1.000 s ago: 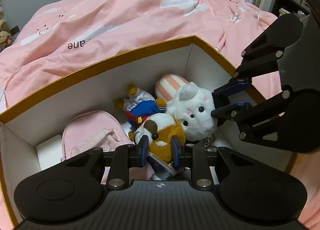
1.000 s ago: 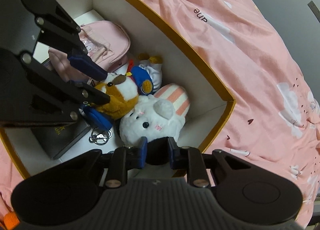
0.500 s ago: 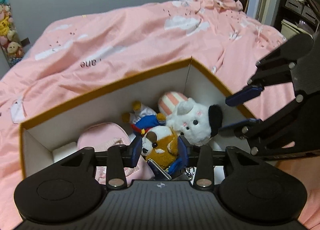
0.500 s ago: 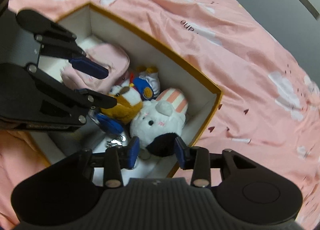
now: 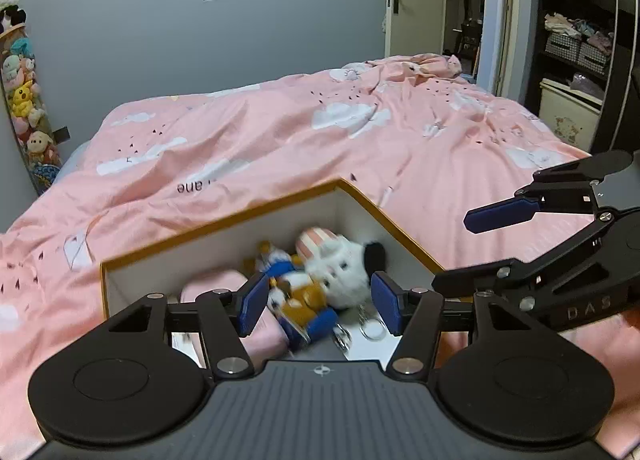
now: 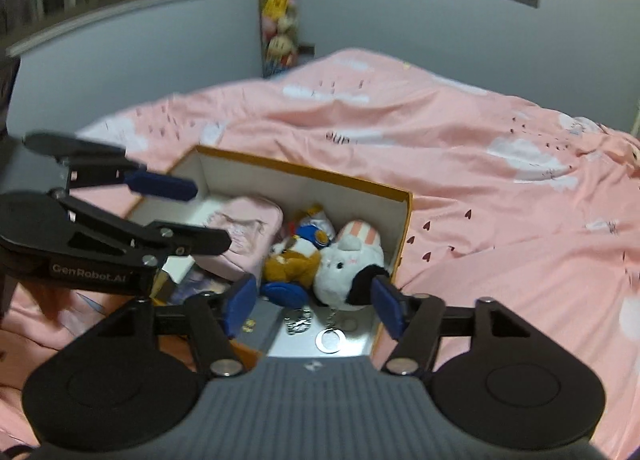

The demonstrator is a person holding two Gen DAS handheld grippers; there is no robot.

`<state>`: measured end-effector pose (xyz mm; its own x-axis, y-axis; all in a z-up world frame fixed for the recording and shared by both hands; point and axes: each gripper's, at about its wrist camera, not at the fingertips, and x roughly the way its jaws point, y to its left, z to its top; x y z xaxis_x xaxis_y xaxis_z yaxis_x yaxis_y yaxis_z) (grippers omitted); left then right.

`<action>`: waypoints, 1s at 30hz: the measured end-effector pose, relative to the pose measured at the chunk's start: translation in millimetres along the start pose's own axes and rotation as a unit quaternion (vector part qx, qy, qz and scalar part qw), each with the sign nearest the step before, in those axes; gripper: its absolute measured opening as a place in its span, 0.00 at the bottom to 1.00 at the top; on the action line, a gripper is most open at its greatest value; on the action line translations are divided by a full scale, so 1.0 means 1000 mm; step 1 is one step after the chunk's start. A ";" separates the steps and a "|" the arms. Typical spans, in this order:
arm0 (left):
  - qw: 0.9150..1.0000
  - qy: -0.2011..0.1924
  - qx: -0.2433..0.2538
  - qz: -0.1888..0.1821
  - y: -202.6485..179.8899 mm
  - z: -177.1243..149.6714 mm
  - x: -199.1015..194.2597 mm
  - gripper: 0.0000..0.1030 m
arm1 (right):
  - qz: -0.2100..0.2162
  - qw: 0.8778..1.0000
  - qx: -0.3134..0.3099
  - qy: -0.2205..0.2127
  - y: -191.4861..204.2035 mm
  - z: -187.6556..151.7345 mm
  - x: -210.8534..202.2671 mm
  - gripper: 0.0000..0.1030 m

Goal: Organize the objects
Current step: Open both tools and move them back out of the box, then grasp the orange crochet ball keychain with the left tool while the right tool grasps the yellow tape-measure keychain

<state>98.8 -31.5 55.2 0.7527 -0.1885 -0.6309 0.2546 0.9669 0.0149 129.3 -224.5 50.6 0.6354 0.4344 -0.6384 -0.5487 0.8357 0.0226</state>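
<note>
An orange-rimmed white box (image 5: 224,221) (image 6: 320,173) sits on the pink bed. Inside lie a white plush (image 5: 340,266) (image 6: 344,264) with a pink-striped part, a brown-and-white plush (image 5: 304,296) (image 6: 292,264) in blue, a pink pouch (image 5: 216,284) (image 6: 248,227) and loose key rings (image 5: 372,330) (image 6: 330,340). My left gripper (image 5: 319,306) (image 6: 188,211) hovers above the box's near side, its jaws opening with nothing between them. My right gripper (image 6: 312,308) (image 5: 456,252) hangs beside it over the box's right corner, jaws also opening and empty.
The pink duvet (image 5: 360,131) spreads around the box on all sides. A hanging column of soft toys (image 5: 24,99) (image 6: 280,19) stands at the wall behind the bed. A doorway (image 5: 464,15) and dark shelves (image 5: 576,39) lie to the far right.
Both grippers have lifted up and back out of the box and their jaws have spread wider. The plush toys stay in the box.
</note>
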 end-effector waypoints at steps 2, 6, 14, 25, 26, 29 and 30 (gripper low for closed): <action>1.000 0.006 -0.018 -0.018 -0.004 -0.011 -0.008 0.66 | -0.006 1.000 0.019 -0.004 0.006 -0.012 -0.011 0.64; 0.992 0.064 -0.054 -0.090 -0.010 -0.036 -0.006 0.66 | -0.019 0.997 0.075 0.021 0.012 -0.045 -0.023 0.56; 0.960 0.205 -0.068 -0.179 -0.042 -0.088 0.035 0.56 | -0.035 0.978 0.182 0.095 0.010 -0.124 -0.024 0.28; 0.945 0.257 -0.059 -0.193 -0.073 -0.121 0.048 0.56 | -0.037 0.965 0.234 0.112 0.006 -0.164 -0.035 0.35; 0.945 0.258 -0.058 -0.191 -0.075 -0.123 0.048 0.57 | -0.035 0.966 0.232 0.113 0.007 -0.164 -0.035 0.35; 0.947 0.257 -0.057 -0.184 -0.079 -0.127 0.050 0.58 | -0.026 0.966 0.228 0.115 0.009 -0.166 -0.033 0.39; 0.947 0.259 -0.057 -0.182 -0.081 -0.128 0.052 0.58 | -0.024 0.966 0.229 0.117 0.008 -0.167 -0.032 0.39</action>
<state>39.7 -97.8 -77.8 0.2213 -0.4324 -0.8741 0.3514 0.8715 -0.3421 14.2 -287.4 -57.4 0.4850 0.3479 -0.8023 -0.1896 0.9375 0.2919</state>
